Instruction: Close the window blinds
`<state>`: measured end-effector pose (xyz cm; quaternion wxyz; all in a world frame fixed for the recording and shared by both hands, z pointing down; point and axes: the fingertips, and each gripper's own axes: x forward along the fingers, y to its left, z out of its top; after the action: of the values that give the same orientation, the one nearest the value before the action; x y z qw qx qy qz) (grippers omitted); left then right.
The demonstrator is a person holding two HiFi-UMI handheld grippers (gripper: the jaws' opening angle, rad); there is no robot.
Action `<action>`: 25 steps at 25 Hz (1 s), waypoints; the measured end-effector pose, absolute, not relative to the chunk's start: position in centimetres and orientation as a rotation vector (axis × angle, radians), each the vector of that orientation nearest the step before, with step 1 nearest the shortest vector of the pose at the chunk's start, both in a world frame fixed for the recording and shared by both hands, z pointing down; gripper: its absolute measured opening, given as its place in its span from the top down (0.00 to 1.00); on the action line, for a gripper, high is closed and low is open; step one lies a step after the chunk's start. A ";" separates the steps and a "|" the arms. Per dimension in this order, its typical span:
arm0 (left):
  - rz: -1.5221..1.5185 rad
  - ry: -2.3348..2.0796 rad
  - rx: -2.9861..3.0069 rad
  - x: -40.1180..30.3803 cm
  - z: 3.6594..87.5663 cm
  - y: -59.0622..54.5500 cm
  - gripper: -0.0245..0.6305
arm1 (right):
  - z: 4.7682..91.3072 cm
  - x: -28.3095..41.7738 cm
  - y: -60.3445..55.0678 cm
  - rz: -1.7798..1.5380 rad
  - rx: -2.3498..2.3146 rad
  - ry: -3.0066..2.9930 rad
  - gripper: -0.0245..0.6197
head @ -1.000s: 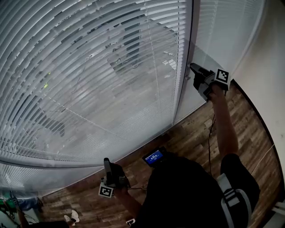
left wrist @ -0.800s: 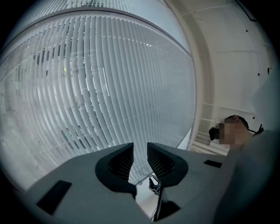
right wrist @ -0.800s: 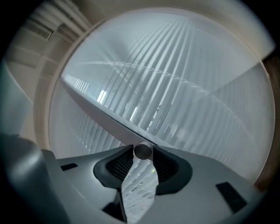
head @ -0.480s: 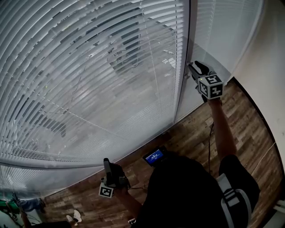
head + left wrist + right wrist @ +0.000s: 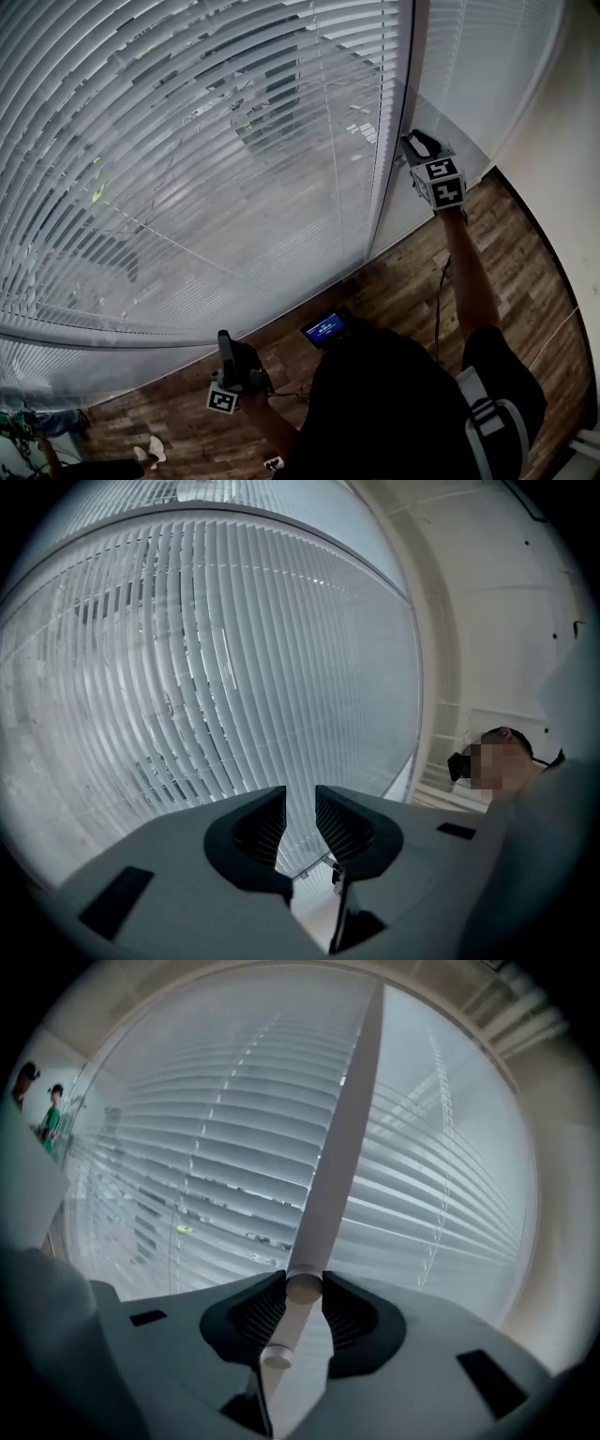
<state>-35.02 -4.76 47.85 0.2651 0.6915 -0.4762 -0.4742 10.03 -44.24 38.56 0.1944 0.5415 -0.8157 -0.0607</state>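
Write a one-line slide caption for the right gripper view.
Right gripper, its jaws having just closed further, pinches the white tilt wand in front of the blind slats.

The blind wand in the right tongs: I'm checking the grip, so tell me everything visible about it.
The wand is a slim, smooth, round white rod, plastic by its look. It slants down in front of the slats into the right tongs, which have just been closing and press it from both sides. Below them a thinner stub ends in a flat tip.
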 end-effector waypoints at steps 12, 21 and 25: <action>-1.286 -1.273 1.858 -35.1 48.5 -5.5 0.80 | 39.3 11.4 -45.5 1.427 1.349 -2.838 0.76; -1.272 -1.256 1.871 -34.9 48.4 -6.1 0.80 | 38.6 10.8 -44.7 1.022 1.398 -2.915 0.72; -1.269 -1.267 1.860 -35.0 48.4 -5.9 0.80 | 38.5 10.1 -44.2 0.228 1.500 -2.641 0.70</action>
<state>-35.02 -5.87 48.44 0.2753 0.6921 -0.4715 -0.4721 10.14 -44.19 38.50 0.0480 0.4918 -0.8662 0.0747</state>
